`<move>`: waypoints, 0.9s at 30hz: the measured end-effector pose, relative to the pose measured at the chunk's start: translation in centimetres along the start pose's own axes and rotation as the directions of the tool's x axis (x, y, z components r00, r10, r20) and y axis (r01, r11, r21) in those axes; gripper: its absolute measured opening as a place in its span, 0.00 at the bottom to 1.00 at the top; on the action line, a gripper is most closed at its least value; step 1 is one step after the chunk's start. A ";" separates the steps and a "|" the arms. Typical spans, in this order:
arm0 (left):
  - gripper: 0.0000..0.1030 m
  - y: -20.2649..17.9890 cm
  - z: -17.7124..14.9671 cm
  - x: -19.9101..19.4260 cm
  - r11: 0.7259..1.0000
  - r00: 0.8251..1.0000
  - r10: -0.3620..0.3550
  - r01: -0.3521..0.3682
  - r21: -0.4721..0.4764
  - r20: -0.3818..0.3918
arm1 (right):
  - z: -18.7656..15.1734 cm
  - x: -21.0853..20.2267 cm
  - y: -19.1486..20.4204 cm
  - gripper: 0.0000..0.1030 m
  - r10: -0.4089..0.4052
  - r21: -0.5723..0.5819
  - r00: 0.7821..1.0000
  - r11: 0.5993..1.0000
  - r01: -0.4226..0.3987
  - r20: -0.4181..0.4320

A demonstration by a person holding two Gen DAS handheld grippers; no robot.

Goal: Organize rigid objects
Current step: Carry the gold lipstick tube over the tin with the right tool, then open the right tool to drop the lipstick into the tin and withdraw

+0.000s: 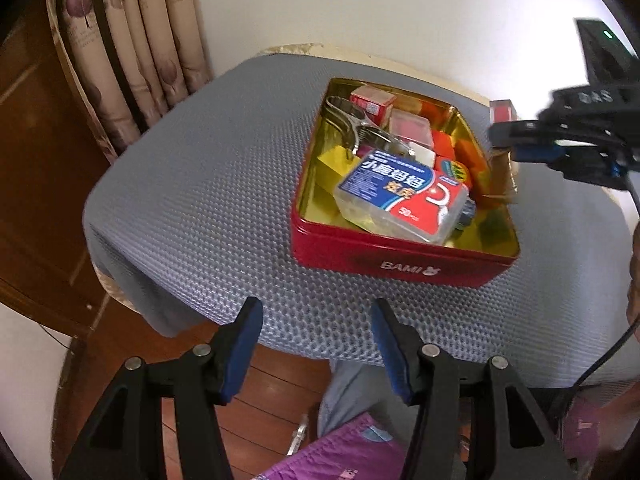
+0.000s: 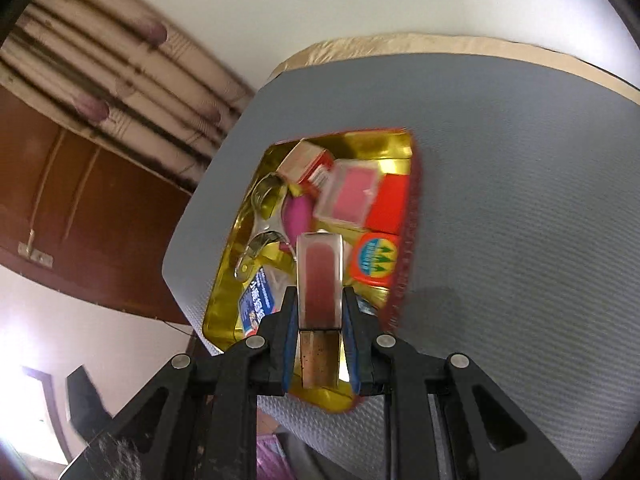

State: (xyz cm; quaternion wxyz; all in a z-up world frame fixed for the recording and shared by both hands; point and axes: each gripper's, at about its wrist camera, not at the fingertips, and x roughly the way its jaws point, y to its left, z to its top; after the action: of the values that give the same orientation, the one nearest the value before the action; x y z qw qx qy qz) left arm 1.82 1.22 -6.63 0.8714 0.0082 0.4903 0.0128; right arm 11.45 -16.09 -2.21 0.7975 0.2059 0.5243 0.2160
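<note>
A red tin (image 1: 400,254) with a gold inside stands on the grey mat (image 1: 208,208). It holds a floss-pick box (image 1: 400,196), metal tongs (image 1: 352,124), red and orange blocks and small boxes. My left gripper (image 1: 316,316) is open and empty at the mat's near edge, short of the tin. My right gripper (image 2: 320,300) is shut on a lipstick with a clear red cap (image 2: 320,276) and holds it over the tin (image 2: 412,216). In the left wrist view the right gripper (image 1: 504,130) is above the tin's right rim with the lipstick (image 1: 502,110).
The mat covers a small table against a white wall (image 1: 360,8). Curtains (image 1: 132,40) and a brown wooden door (image 1: 36,160) are to the left. Wooden floor (image 1: 272,392) and purple cloth (image 1: 340,452) lie below the table edge.
</note>
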 end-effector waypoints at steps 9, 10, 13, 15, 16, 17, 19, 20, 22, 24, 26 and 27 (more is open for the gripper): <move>0.56 1.0 0.4 0.8 1.000 1.000 0.011 -0.012 -0.024 -0.029 | 0.8 4.1 1.2 0.20 -0.069 -0.039 0.997 0.997 0.068 -0.029; 0.56 1.1 0.4 0.7 1.000 1.000 0.011 -0.011 -0.028 -0.028 | 0.9 4.4 1.4 0.22 -0.081 -0.050 0.996 0.996 0.080 -0.027; 0.56 1.2 0.4 0.6 0.999 1.000 0.000 -0.001 -0.040 -0.021 | 1.3 4.4 2.0 0.39 -0.084 -0.081 0.996 0.993 0.084 0.006; 0.56 1.2 0.5 0.5 0.999 1.000 -0.011 0.011 -0.044 -0.017 | 1.4 3.5 2.5 0.54 -0.118 -0.092 0.991 0.988 0.124 0.071; 0.56 1.2 0.5 0.3 0.999 1.000 -0.012 0.012 -0.048 -0.005 | 1.2 2.7 2.7 0.54 -0.120 -0.097 0.987 0.987 0.130 0.107; 0.56 1.3 0.5 0.1 0.999 1.000 -0.012 0.013 -0.049 0.008 | 0.8 1.9 2.8 0.54 -0.090 -0.100 0.987 0.990 0.104 0.132; 0.56 1.2 0.5 -0.3 0.999 0.999 -0.005 0.007 -0.045 0.037 | -0.7 0.3 3.9 0.54 -0.042 -0.141 0.981 0.988 0.069 0.189; 0.56 1.0 0.5 -0.6 0.999 0.998 0.004 -0.001 -0.036 0.056 | -1.7 -0.5 4.6 0.54 -0.046 -0.172 0.972 0.981 0.087 0.228; 0.56 0.7 0.5 -1.0 1.000 0.997 0.016 -0.014 -0.028 0.079 | -4.4 -2.3 6.4 0.66 -0.099 -0.229 0.929 0.955 0.189 0.356; 0.56 0.4 0.5 -1.5 1.000 0.995 0.020 -0.018 -0.023 0.097 | -7.5 -3.8 7.7 0.87 -0.166 -0.229 0.842 0.919 0.320 0.513; 0.56 0.6 0.5 -1.8 1.000 0.994 0.002 0.001 -0.029 0.112 | -9.6 -4.5 8.3 1.00 -0.224 -0.189 0.754 0.889 0.418 0.617; 0.56 0.6 0.5 -2.0 0.999 0.993 0.000 0.004 -0.034 0.120 | -10.5 -4.8 8.4 1.00 -0.240 -0.175 0.727 0.878 0.445 0.643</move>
State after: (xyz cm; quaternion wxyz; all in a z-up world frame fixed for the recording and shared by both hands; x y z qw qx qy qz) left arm 1.20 1.74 -4.62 0.8994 -0.0065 0.4367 0.0197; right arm -1.03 -10.77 2.23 0.9705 0.0312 0.2296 0.0670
